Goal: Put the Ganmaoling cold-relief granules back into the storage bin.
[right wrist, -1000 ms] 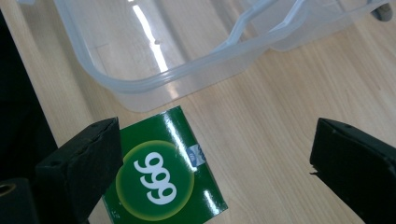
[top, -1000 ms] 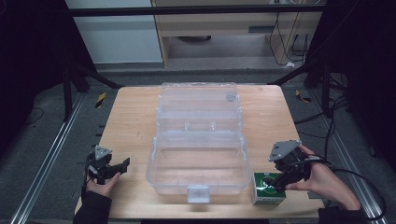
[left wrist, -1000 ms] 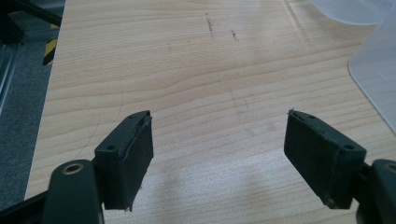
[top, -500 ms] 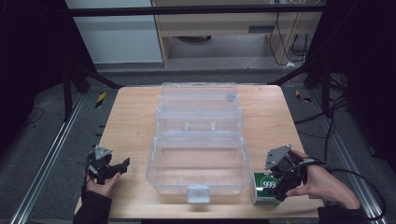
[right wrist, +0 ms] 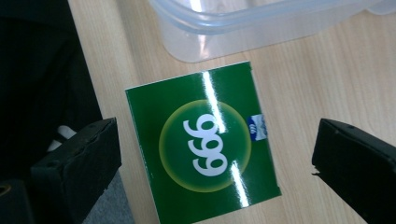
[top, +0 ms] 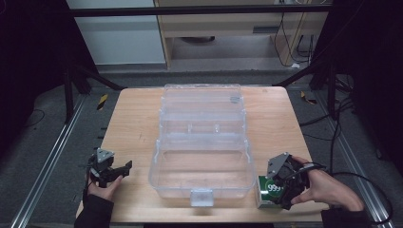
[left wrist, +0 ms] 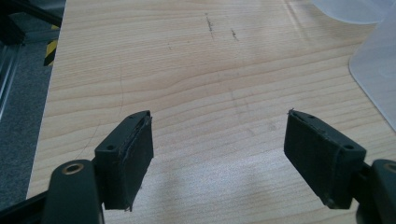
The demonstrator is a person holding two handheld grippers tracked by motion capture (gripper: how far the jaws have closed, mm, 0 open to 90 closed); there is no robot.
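Observation:
A green carton printed with "999" lies flat on the wood at the table's front right corner, beside the clear box. In the high view the carton sits just left of the right hand. My right gripper hovers over it, one jaw on each side and neither pad touching. Its jaws have just been opening, with the carton between them. In the high view the right gripper points down at the carton. My left gripper rests at the front left, and its jaws stand open over bare wood.
A large clear plastic box with its lid folded back takes up the table's middle, and its corner lies close above the carton. The table's front edge runs right beside the carton. A curved part of the clear box is near the left gripper.
The right gripper has shifted a little toward the near edge and lower over the green carton. The left gripper has stayed where it was.

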